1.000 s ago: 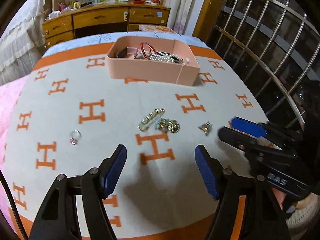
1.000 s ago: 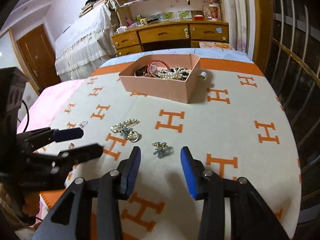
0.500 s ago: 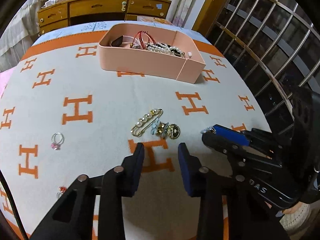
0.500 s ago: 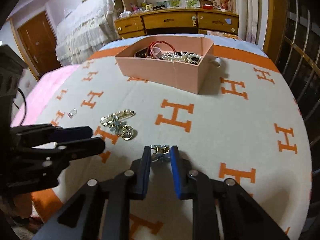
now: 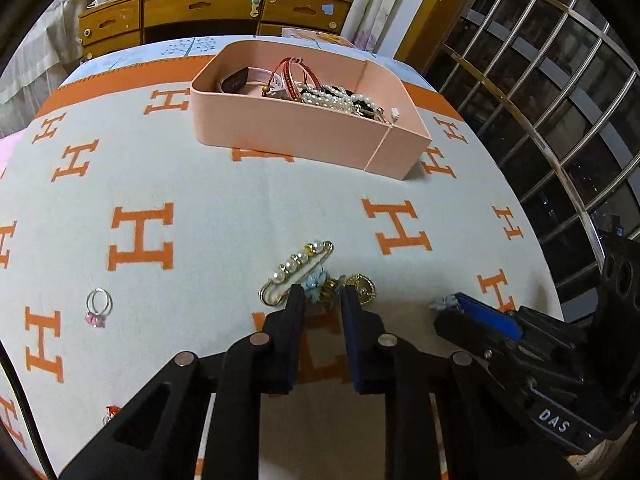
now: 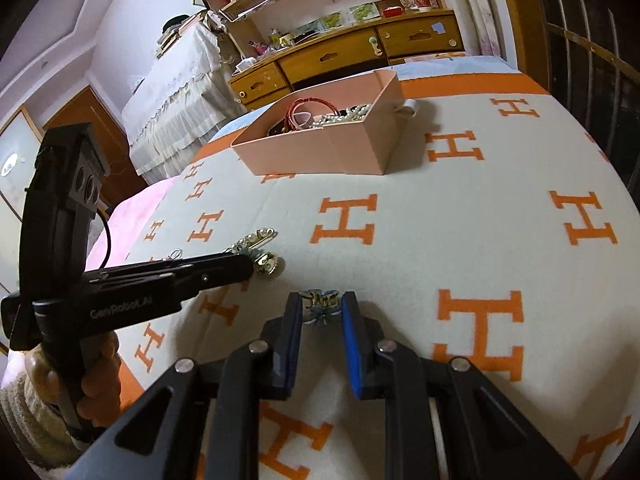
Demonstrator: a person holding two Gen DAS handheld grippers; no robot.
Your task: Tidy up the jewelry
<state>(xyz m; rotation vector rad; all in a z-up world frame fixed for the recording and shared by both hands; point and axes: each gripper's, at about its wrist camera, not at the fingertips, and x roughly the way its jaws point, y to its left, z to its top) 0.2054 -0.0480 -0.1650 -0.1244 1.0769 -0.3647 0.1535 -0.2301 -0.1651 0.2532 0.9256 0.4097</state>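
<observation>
A pearl safety-pin brooch [image 5: 298, 266] lies on the H-patterned blanket [image 5: 200, 208], with a blue flower charm [image 5: 316, 282] and a gold round pendant [image 5: 362, 286] bunched beside it. My left gripper [image 5: 323, 294] points down at this bunch. Its jaws are closing, the flower charm sits between the tips and both pads touch it. My right gripper [image 6: 321, 299] is shut on a small blue and gold flower piece [image 6: 320, 305], which rests on the blanket. A pink box [image 5: 304, 128] holding pearls and red cords stands farther back.
A ring with a pink stone [image 5: 98, 306] lies to the left, and a small red piece [image 5: 112, 410] lies near the blanket's front edge. A wooden dresser [image 5: 208, 4] stands behind the bed, with a metal window grille [image 5: 560, 100] on the right. A hand [image 6: 96, 376] holds the left gripper.
Both grippers have come down and forward onto the jewelry. The left jaws narrowed from wide to around the flower charm. The right jaws shut on the small flower piece.
</observation>
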